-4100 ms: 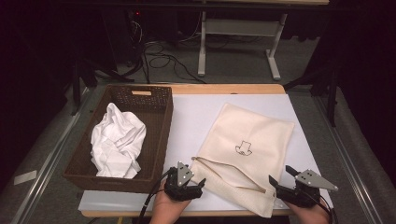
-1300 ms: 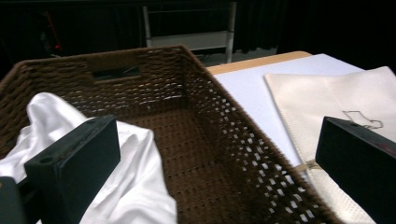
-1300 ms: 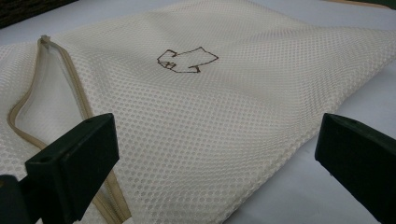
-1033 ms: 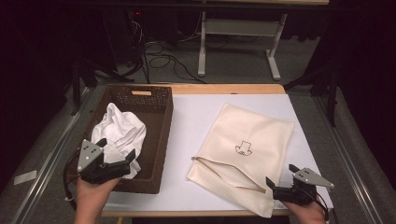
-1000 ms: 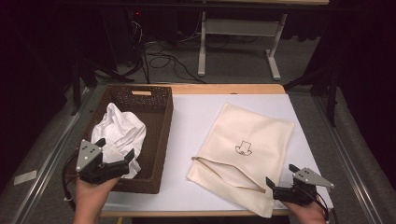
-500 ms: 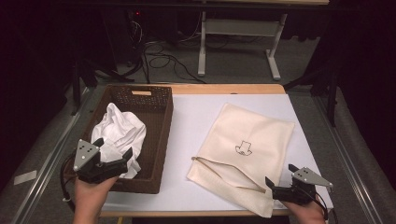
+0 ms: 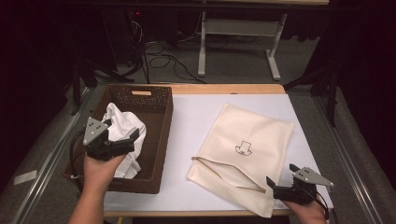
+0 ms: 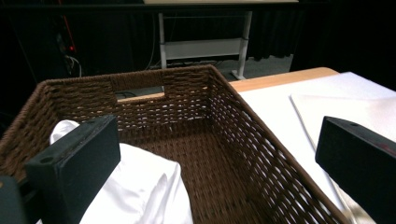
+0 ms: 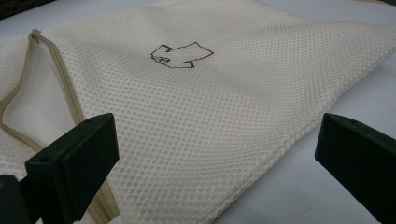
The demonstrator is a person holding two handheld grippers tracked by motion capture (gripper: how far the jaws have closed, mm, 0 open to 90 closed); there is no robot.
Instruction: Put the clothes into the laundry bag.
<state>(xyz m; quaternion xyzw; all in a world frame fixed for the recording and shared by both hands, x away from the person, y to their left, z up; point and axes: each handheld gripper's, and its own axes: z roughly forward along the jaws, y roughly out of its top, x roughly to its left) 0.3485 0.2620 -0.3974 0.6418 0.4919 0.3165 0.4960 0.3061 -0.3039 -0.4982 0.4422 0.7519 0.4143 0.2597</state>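
Between the wide-apart jaws of the left gripper (image 7: 119, 142), holding nothing, lies the crumpled white shirt (image 8: 140, 196), just below and ahead inside the wicker basket (image 8: 243, 140). To pick it well, I'd lower onto a raised fold (not the basket wall) and close fully. That forearm reaches forward over the basket's near rim. Off to its right, the right gripper (image 7: 285, 186), likewise open and empty, hovers at the mesh laundry bag (image 9: 224, 116) on the bench (image 7: 187, 121).

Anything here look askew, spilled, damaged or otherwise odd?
Nothing alarming. The mesh bag lies at an angle to the table edges with its zipper partly open, and the white shirt sits crumpled in the basket. No spill or damage is visible. Both the left gripper and right gripper are open.
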